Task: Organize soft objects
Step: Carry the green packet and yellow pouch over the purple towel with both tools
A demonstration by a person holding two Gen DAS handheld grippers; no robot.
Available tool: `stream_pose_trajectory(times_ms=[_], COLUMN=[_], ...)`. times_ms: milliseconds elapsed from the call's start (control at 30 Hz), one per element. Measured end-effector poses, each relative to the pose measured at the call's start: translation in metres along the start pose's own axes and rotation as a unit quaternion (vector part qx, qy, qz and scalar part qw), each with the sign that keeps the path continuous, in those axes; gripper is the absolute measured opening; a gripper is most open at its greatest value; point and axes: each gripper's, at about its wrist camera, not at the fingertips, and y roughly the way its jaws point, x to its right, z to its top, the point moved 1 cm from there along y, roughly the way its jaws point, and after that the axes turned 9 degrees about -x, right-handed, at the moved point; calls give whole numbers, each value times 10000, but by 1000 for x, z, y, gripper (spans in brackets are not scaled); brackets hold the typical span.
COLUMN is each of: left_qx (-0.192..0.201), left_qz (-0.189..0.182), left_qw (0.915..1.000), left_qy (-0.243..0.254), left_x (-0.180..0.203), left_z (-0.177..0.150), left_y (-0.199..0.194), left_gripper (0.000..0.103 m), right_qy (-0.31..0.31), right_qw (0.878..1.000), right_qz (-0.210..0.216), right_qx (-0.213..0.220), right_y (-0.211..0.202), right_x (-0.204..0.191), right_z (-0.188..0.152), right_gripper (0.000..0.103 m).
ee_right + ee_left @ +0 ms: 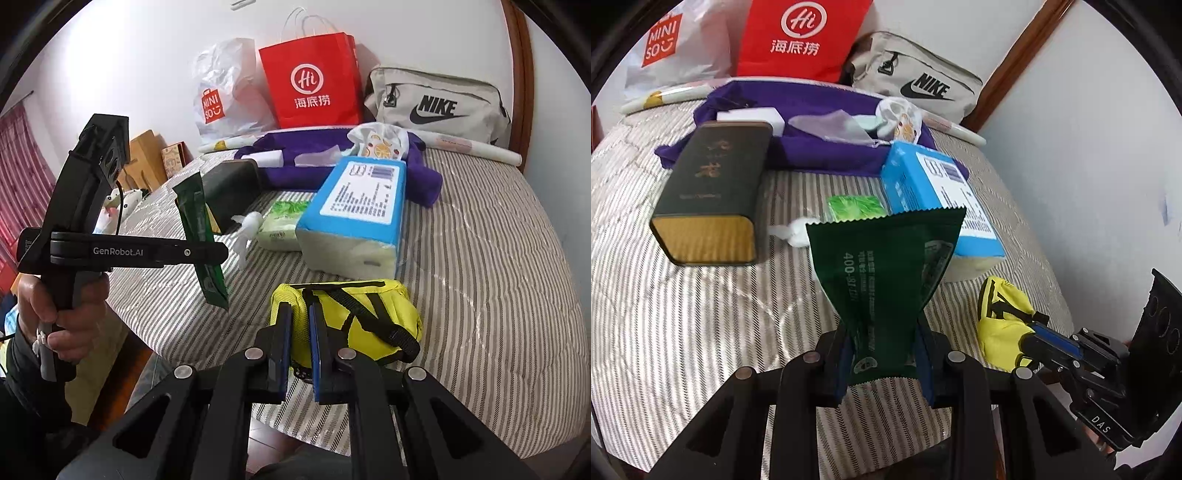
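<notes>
Left tool (882,354) pinches the dark green sachet (886,273) low down, aloft over the bed's middle, light and crinkly, while the right tool (301,334) clamps the soft yellow pouch (354,317) at its seven o'clock edge, squashy fabric, best gripped there.

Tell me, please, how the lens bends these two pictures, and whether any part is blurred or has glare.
Left wrist view: strong fisheye curve, black corners; the bed bulges, the green packet in the left gripper is sharp. Right wrist view: same curve; the yellow pouch and right gripper are sharp, and the quilt has mild sheen.
</notes>
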Motion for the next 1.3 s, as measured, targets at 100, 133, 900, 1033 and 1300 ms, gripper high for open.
stream_pose_trajectory(times_ms=[100,133,900,1033,1300], left_qx=[98,116,313,330,443], left_qz=[68,58,40,35,72], left_qw=[9999,9999,9987,9989,9988], left_qy=[-21,-33,-404,-328,-207], left_x=[-2,-4,-49,-45,-38], left_z=[3,5,22,23,23], left_y=[-10,-12,-40,-43,-56], left_gripper=[28,28,28,28,28], right_qy=[-50,-77,-211,-235,-340], right_qw=[10000,9999,9995,9996,9993], right_qz=[-20,-24,74,108,-21], right_qx=[40,62,-228,-94,158], right_y=[-4,-5,9,-6,-31], right_x=[-3,-5,-18,-24,-34], right_z=[8,11,37,38,42], right_gripper=[9,9,7,7,7])
